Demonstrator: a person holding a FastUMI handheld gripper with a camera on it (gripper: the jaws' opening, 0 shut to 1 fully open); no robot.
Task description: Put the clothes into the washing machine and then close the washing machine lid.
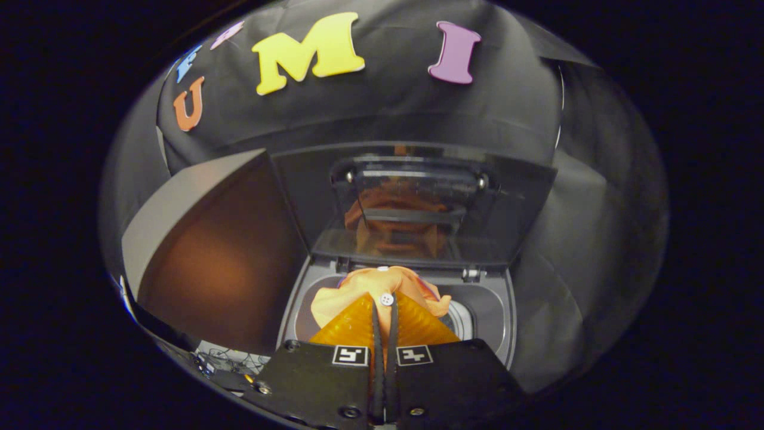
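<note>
Over the open tub of the washing machine [507,310], the view looks down along the claw [385,316]. Left of the machine: a grey box-like panel [203,239] with an orange glow on its face, probably a reflection off the cloth. Below it, cables [230,361] lie in a tangle.

Centre: claw narrow, both amber fingers [352,328] nearly together, pinching an orange garment [358,286] with a white button [387,299] at the fingertips. The garment bunches just ahead of the fingers and hangs above the tub opening, held high so it should drop straight in.

Behind: lid [418,203] stands upright on its hinges, its window mirroring the orange cloth; it is propped back to keep the opening free.

Right: bare tub rim and a hinge fitting [470,274].

Judgement: garment not yet released; lid closing remains.
</note>
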